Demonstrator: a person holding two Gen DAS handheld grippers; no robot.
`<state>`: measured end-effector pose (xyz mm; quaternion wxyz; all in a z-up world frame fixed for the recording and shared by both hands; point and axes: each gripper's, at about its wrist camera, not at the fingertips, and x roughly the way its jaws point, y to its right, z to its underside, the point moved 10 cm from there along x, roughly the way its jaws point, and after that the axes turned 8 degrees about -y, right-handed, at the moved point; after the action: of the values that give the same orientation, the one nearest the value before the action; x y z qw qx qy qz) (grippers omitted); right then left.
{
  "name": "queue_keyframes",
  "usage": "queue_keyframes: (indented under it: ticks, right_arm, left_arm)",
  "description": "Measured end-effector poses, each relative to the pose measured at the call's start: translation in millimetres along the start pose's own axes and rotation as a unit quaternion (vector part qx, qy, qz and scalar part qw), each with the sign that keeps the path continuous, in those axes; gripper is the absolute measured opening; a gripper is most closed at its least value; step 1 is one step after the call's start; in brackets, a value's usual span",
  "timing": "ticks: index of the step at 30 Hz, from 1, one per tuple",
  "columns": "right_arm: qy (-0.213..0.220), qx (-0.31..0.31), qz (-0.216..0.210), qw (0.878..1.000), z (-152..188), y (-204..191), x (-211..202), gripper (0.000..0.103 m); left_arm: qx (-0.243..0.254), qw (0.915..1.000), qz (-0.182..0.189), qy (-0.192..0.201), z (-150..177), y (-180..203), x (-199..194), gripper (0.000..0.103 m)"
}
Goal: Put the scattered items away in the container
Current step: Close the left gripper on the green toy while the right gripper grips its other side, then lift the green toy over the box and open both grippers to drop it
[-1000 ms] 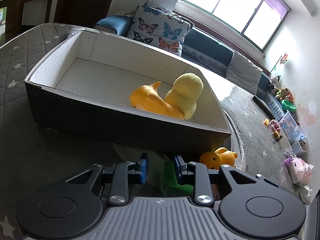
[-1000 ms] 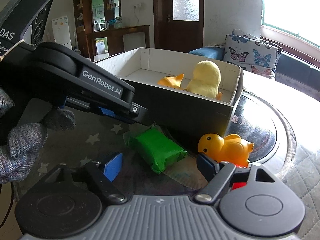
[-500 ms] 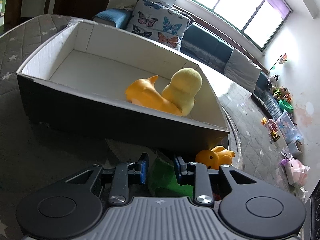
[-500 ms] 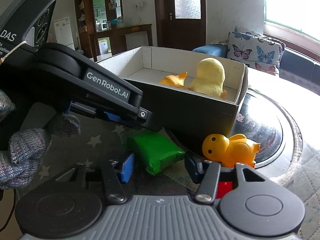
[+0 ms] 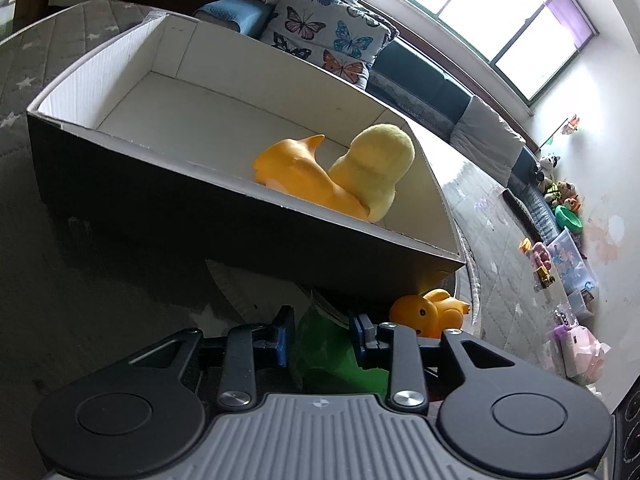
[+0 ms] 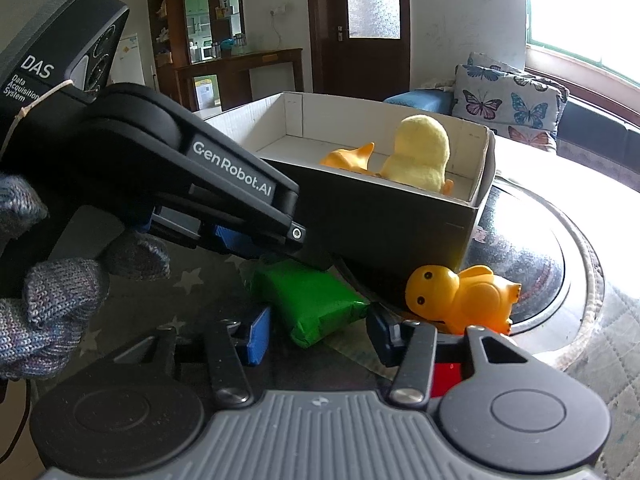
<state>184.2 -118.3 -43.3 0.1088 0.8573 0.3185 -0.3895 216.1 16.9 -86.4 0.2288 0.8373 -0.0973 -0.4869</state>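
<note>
A black cardboard box with white inside holds a yellow plush duck and an orange rubber toy. A green packet lies on the mat in front of the box. My left gripper is open with its pads on either side of the packet. An orange rubber duck lies to the packet's right. My right gripper is open, just in front of the packet. A red item shows behind its right finger.
The mat is grey with stars. A round glass turntable sits right of the box. Toys and plastic bins line the floor by the far wall. A sofa with butterfly cushions stands behind the box.
My left gripper has moved forward so the green packet sits between its pads. My right gripper has narrowed its opening and come closer to the packet and duck.
</note>
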Motion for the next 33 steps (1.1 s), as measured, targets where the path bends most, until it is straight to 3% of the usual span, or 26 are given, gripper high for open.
queue_keyframes:
  ticks: [8, 19, 26, 33]
  right_arm:
    - [0.011, -0.002, 0.003, 1.0, 0, 0, -13, 0.05]
    - [0.09, -0.011, 0.034, 0.995, -43, 17, -51, 0.05]
    - [0.11, 0.002, 0.048, 0.993, -72, 46, -41, 0.05]
    - [0.103, 0.014, 0.046, 0.993, -83, 70, -15, 0.05]
  left_arm:
    - [-0.002, 0.9998, 0.019, 0.003, 2, 9, -11, 0.031]
    - [0.043, 0.9954, 0.047, 0.072, -39, 56, -49, 0.03]
    - [0.05, 0.9937, 0.048, 0.088, -73, 68, -32, 0.03]
    - [0.035, 0.9954, 0.046, 0.076, -91, 59, -5, 0.03]
